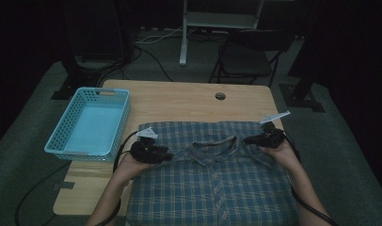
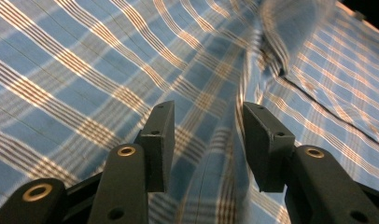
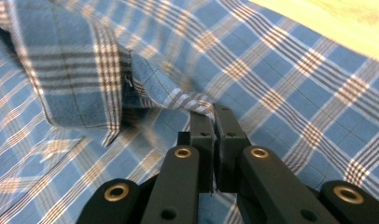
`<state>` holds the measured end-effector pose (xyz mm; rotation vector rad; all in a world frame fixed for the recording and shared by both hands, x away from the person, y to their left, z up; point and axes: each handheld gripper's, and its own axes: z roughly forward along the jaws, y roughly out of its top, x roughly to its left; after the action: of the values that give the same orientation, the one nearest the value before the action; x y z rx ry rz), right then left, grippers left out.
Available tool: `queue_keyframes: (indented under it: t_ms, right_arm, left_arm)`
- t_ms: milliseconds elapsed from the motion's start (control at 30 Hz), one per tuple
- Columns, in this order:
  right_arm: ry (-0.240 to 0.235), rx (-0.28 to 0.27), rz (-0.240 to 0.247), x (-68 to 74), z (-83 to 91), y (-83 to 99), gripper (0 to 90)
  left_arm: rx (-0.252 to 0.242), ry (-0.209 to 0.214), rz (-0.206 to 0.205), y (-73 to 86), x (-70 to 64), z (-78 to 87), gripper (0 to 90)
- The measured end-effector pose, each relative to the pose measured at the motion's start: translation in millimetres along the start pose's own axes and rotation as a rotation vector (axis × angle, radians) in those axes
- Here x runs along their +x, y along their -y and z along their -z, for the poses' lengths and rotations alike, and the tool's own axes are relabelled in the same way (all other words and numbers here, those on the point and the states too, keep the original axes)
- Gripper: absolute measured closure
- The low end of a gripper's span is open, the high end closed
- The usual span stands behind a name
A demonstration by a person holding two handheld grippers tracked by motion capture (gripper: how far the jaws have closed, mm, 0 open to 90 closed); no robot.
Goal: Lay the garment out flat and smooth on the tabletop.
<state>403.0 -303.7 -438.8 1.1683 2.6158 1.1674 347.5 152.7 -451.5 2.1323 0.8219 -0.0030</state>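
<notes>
The right gripper (image 3: 214,112) has its jaws pressed together on a small raised fold of the plaid shirt (image 3: 281,79), pinching the cloth just beside the collar (image 3: 75,79), on the shoulder to the collar's right as the high view shows it. The left gripper (image 2: 204,140) has its jaws spread wide, with the shirt's cloth lying between and beneath them and nothing caught; it sits on the shoulder on the other side of the collar (image 1: 212,146), with its tips aimed toward it. In the high view the left gripper (image 1: 166,154) and the right gripper (image 1: 248,140) flank the collar, each held in a hand, the forearms coming in from the near edge. The shirt (image 1: 212,188) lies spread flat, front up, on the wooden table (image 1: 179,101), its collar toward the far side and its lower part draped over the near edge. A light blue basket (image 1: 118,127) stands on the table just left of the shirt, near the left gripper
</notes>
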Motion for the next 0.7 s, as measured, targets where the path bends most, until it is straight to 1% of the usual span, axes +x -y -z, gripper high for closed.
queue_keyframes:
  t_ms: [33,67,100,167,200,233,300,333,400,433,467,500,533,567,600,633,667,700]
  right_arm:
    - [-0.017,-0.005,-0.025,-4.2,-2.9,1.7,87.9]
    - [-0.035,-0.011,-0.061,-9.1,-6.1,4.0,87.8]
    - [-0.042,-0.010,-0.077,-11.2,-8.2,5.2,87.8]
    - [-0.037,-0.005,-0.092,-15.5,-13.4,8.4,87.8]
    - [-0.042,-0.005,-0.111,-17.4,-15.1,9.4,87.8]
    - [-0.042,-0.005,-0.111,-17.4,-15.1,9.4,87.8]
    - [-0.040,-0.006,-0.142,-22.5,-18.3,10.8,87.8]
    - [-0.038,-0.003,-0.156,-24.4,-19.4,11.1,87.8]
    - [-0.033,0.003,-0.159,-26.1,-22.0,11.7,87.8]
    - [-0.034,0.004,-0.161,-26.5,-23.0,12.1,87.7]
    - [-0.035,0.003,-0.161,-27.0,-23.6,12.7,87.7]
    - [-0.039,0.001,-0.164,-27.3,-23.8,13.4,87.7]
    - [-0.041,0.001,-0.167,-27.4,-23.6,14.0,87.8]
    - [-0.044,-0.001,-0.165,-27.7,-23.2,14.9,87.8]
    - [-0.046,0.000,-0.167,-26.9,-22.3,16.1,87.8]
    - [-0.046,0.003,-0.159,-26.1,-21.5,17.4,87.8]
    - [-0.045,0.008,-0.152,-24.7,-20.5,19.7,87.8]
    - [-0.046,0.015,-0.147,-23.4,-19.9,22.2,87.8]
  left_arm:
    - [0.010,0.005,-0.002,2.3,1.2,0.5,54.9]
    - [0.012,0.013,0.003,3.8,1.9,0.7,53.5]
    - [0.013,0.021,0.005,5.6,3.1,1.2,53.4]
    - [0.017,0.024,0.011,7.4,4.1,1.7,50.7]
    - [0.018,0.025,0.010,8.7,4.3,2.6,50.7]
    - [0.017,0.029,0.011,9.9,4.1,3.8,50.7]
    - [0.015,0.048,0.013,11.1,4.2,5.0,50.7]
    - [0.020,0.046,0.012,11.3,4.5,5.0,50.7]
    - [0.058,-0.016,0.006,11.0,5.0,1.6,50.7]
    - [0.063,-0.050,0.006,10.8,5.9,0.0,50.8]
    - [0.068,-0.076,0.012,10.3,7.7,-1.2,50.8]
    - [0.063,-0.098,0.015,10.1,9.3,-2.4,52.1]
    - [0.058,-0.109,0.019,10.0,11.1,-3.1,55.5]
    - [0.046,-0.116,0.018,10.5,13.6,-4.3,65.3]
    - [0.044,-0.126,0.026,10.7,15.4,-5.1,72.8]
    - [0.048,-0.140,0.029,11.7,17.1,-7.7,80.8]
    - [0.059,-0.152,0.026,12.8,17.4,-10.3,83.7]
    - [0.066,-0.151,0.022,13.8,17.7,-12.3,85.9]
